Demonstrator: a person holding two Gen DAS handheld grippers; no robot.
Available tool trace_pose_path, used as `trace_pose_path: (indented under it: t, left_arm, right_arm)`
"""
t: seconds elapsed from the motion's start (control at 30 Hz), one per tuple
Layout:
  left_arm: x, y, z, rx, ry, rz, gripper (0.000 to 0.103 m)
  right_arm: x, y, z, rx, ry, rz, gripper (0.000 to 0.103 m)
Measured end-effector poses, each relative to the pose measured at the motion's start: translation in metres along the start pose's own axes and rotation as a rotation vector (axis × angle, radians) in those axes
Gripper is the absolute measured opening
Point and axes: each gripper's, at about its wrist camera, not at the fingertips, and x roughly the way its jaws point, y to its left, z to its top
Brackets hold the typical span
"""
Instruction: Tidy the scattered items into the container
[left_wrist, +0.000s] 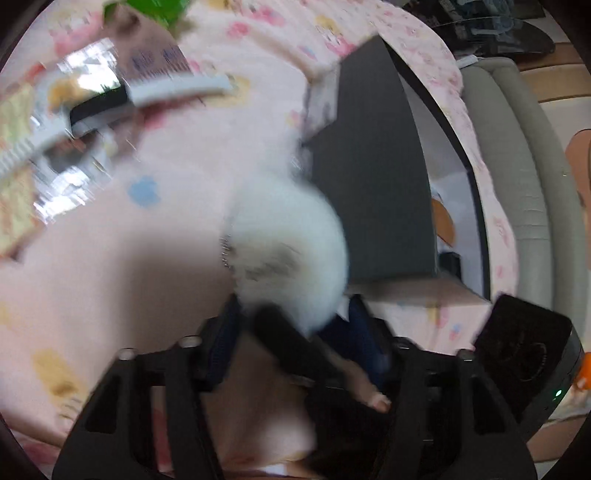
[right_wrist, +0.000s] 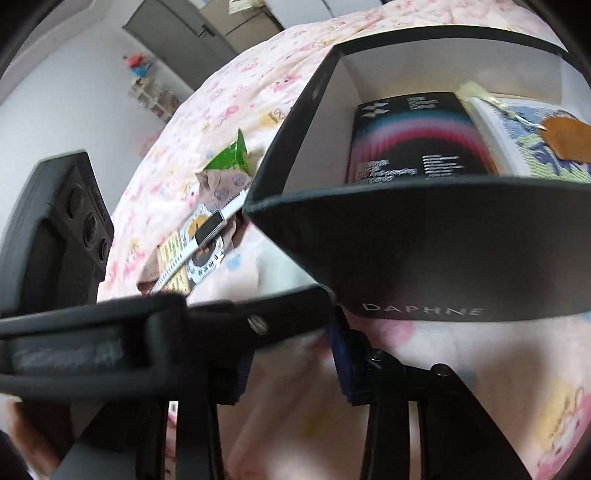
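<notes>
White fluffy pompom (left_wrist: 291, 236) sits between the left gripper (left_wrist: 295, 328) fingers — whether clamped, blur hides. Ahead-left lie a grey comb (left_wrist: 177, 86) and packets, untidied. Right gripper (right_wrist: 291, 354) fingers apart, empty — black cardboard box (right_wrist: 424, 258) just ahead holds two items.

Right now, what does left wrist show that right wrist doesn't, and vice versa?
Left wrist only: a white fluffy item just ahead of the left hand-held gripper, blurred, so I can't tell if the pads press it; also a person's bare toes below.

Right wrist only: the inside of the black box, holding a dark printed pack and a colourful item; the right hand-held gripper is open with nothing between its fingers.

Both: the pink patterned bedspread, the box, the grey comb, the green packet.
</notes>
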Motion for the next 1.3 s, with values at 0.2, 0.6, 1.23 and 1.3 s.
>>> trace_pose_path:
  t: [0.2,0.6,1.23,1.3]
  left_arm:
    - [-0.002,-0.007,-0.008,0.033,-0.004,0.003,0.054]
    - [-0.03,0.003,-0.02,-0.01,-0.116,-0.024,0.061]
    - [-0.042,0.006,-0.005,-0.039,-0.183,0.059,0.056]
    - [-0.042,0.011,-0.001,-0.059,-0.183,0.055,0.056]
  right_arm:
    - [-0.005,-0.004,-0.01,0.014,-0.031,0.04,0.02]
    - [-0.047,-0.013,-0.034,-0.012,-0.078,-0.002,0.016]
    - [-0.087,-0.026,-0.013,-0.043,-0.12,-0.005,0.012]
    - [-0.069,-0.025,-0.004,-0.022,-0.097,0.03,0.012]
